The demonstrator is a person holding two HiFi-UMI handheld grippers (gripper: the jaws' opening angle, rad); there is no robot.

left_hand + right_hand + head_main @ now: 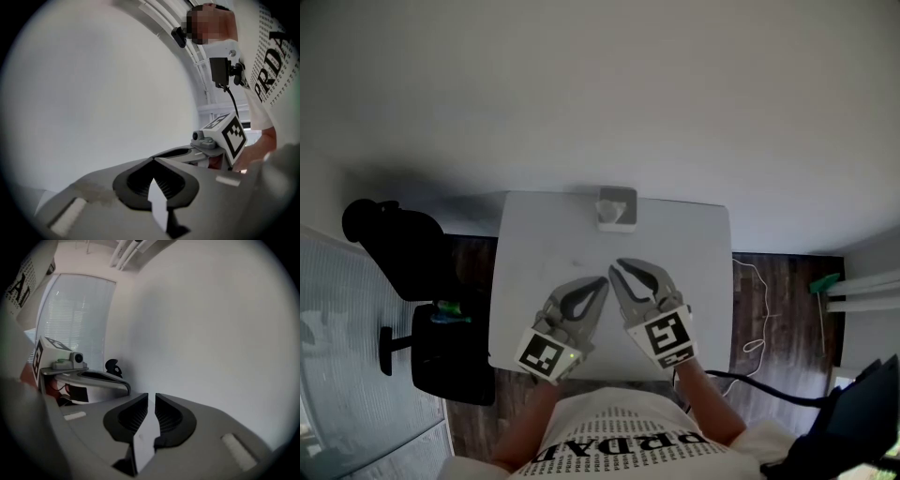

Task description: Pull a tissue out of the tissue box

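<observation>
Left gripper [153, 160] is showing its jaws meeting at the tips, nothing btwn them. Right gripper [151, 397] is holding its jaws a narrow slit apart, also w/ nothing in the gap. Both are hovering side by side over the near half of the white table [525, 281], tips angling toward each other, close but prob. not touching; the head view is too small to be sure. Each marker cube is facing up toward the head camera. Tissue box [617, 208] is sitting at the table's far edge, approx. centre, well ahead of both grippers and untouched. Black office chair [403, 253] is standing just left of the table on dark wood floor [778, 300], and a thin cable [766, 311] is trailing over that floor on the right. Person's printed white shirt [628, 450] is filling the bottom edge.
</observation>
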